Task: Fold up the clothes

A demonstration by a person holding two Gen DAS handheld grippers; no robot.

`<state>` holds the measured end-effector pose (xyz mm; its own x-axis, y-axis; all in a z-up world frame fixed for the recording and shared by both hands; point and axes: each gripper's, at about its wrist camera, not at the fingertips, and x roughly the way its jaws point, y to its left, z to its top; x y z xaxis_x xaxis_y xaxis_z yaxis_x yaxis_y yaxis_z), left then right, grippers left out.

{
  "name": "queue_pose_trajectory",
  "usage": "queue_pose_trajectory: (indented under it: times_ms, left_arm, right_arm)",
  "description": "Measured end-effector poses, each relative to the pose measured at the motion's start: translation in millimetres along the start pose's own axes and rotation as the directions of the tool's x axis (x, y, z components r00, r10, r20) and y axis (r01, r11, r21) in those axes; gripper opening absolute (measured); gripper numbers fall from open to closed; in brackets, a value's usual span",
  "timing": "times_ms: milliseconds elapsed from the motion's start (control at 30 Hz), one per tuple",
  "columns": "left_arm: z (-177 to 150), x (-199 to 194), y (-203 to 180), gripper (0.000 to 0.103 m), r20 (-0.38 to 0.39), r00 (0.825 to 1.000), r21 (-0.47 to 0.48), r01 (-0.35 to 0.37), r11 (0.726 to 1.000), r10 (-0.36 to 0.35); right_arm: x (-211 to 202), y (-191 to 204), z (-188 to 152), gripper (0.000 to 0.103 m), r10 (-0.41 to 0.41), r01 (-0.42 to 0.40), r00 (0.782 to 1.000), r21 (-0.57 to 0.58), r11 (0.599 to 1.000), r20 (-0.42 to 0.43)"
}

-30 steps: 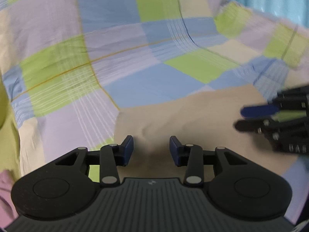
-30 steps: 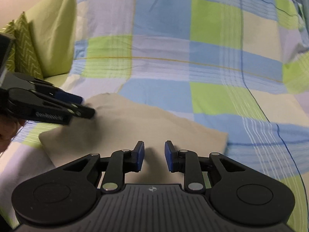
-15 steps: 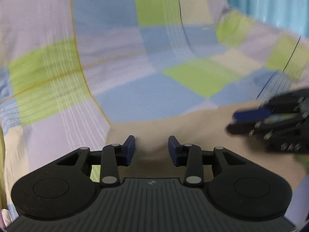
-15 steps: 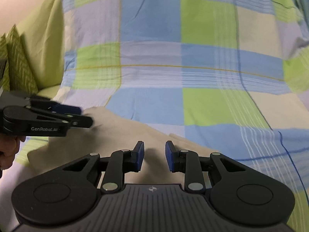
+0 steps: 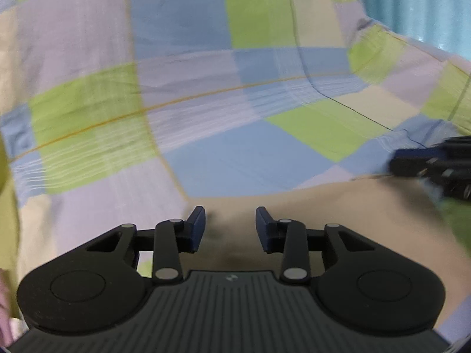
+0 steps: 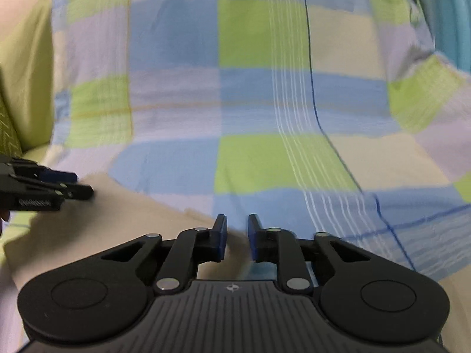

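A beige garment (image 5: pixel 338 220) lies flat on a checkered bedsheet (image 5: pixel 235 161). My left gripper (image 5: pixel 231 214) hovers over the garment's left end, its jaws apart with beige fabric showing in the gap. My right gripper (image 6: pixel 238 220) is at the garment's (image 6: pixel 117 220) far right edge. Its jaws are closing to a narrow gap, and the cloth edge lies under that gap, not visibly pinched. Each gripper shows in the other's view: the right gripper (image 5: pixel 396 161) at the right border, the left gripper (image 6: pixel 84 184) at the left border.
The blue, green and lilac bedsheet (image 6: pixel 265 161) spreads far ahead in both views. A green patterned pillow (image 6: pixel 8 129) and a plain green cover (image 6: pixel 29 58) sit at the left. A teal curtain (image 5: pixel 426 8) hangs at the back right.
The two grippers have drawn apart, each sliding toward the border of the other's view. The right jaws have narrowed. The garment's far edge now lies close to both sets of fingertips.
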<state>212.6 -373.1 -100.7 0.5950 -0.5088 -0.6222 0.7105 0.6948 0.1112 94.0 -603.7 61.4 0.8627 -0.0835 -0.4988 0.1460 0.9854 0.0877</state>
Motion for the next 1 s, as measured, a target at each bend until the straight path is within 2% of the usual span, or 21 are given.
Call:
queue_pose_trajectory:
  times_ms: [67, 200, 333, 433, 500, 633, 733, 867, 1000]
  left_arm:
    - [-2.0, 5.6, -9.6, 0.033, -0.030, 1.000, 0.045, -0.007, 0.999, 0.009]
    - [-1.4, 10.3, -12.1, 0.034, -0.039, 0.999, 0.050, -0.014, 0.999, 0.016]
    - [-0.4, 10.9, -13.6, 0.034, -0.041, 0.999, 0.051, -0.017, 0.999, 0.019]
    - [-2.1, 8.1, -12.3, 0.034, -0.042, 0.999, 0.053, -0.016, 0.998, 0.018]
    - [-2.6, 6.0, -11.5, 0.035, -0.043, 0.999, 0.058, -0.019, 0.998, 0.022]
    - [-4.1, -0.8, -11.6, 0.037, -0.041, 0.999, 0.082, -0.030, 0.996, 0.034]
    - [-6.0, -8.9, -7.9, 0.037, -0.042, 0.999, 0.084, -0.016, 0.996, 0.019]
    - [-18.8, -27.1, -9.2, 0.037, -0.027, 0.999, 0.142, 0.035, 0.989, -0.032]
    - [-39.4, -50.8, -14.0, 0.037, -0.047, 0.994, 0.221, 0.111, 0.969, -0.103]
  right_arm:
    - [0.0, 12.2, 1.4, 0.021, 0.068, -0.068, 0.998, -0.021, 0.998, 0.015]
    - [21.4, 36.0, -4.4, 0.021, 0.130, -0.136, 0.989, -0.081, 0.987, -0.067]
    - [36.9, 29.8, -4.7, 0.019, 0.110, -0.116, 0.991, -0.082, 0.990, -0.083]
    - [43.1, 17.9, -4.2, 0.020, 0.048, -0.051, 0.996, -0.039, 0.998, -0.077]
    - [41.6, 10.9, -5.4, 0.020, 0.046, -0.047, 0.996, -0.007, 0.999, -0.077]
    - [33.5, 16.2, -9.2, 0.021, -0.002, -0.002, 0.998, -0.053, 0.999, -0.069]
    - [21.4, 18.6, -7.6, 0.023, 0.000, -0.003, 0.999, -0.052, 0.999, -0.050]
    - [-11.2, 33.2, -12.1, 0.029, 0.100, -0.101, 0.995, -0.051, 0.994, -0.032]
    - [-29.7, 52.1, -37.6, 0.029, 0.196, -0.207, 0.974, -0.093, 0.974, -0.112]
